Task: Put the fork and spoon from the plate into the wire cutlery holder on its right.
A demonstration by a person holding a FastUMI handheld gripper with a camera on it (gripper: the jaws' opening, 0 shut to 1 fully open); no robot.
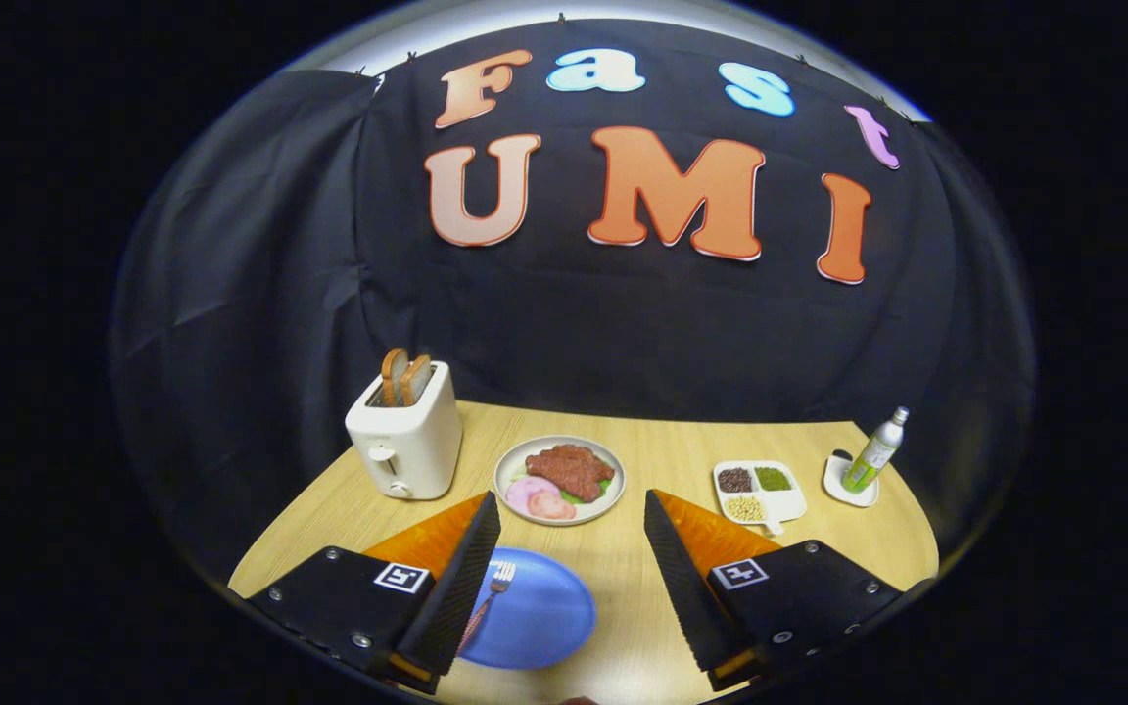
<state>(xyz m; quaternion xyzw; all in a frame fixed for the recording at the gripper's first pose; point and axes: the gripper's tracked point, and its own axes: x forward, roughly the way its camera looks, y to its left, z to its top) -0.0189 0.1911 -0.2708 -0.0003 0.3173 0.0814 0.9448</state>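
Observation:
A blue plate (540,612) lies on the wooden table between my fingers, close to the left one. A fork (492,587) rests on its left part, tines pointing away, its handle partly hidden behind the left finger. My gripper (572,509) hovers above the plate, open, with nothing between its fingers.
Beyond the fingertips stands a grey plate of meat and ham slices (560,479). A white toaster with two bread slices (405,436) is at the back left. A white compartment dish of beans (758,491) and a green bottle on a white coaster (872,456) stand at the right.

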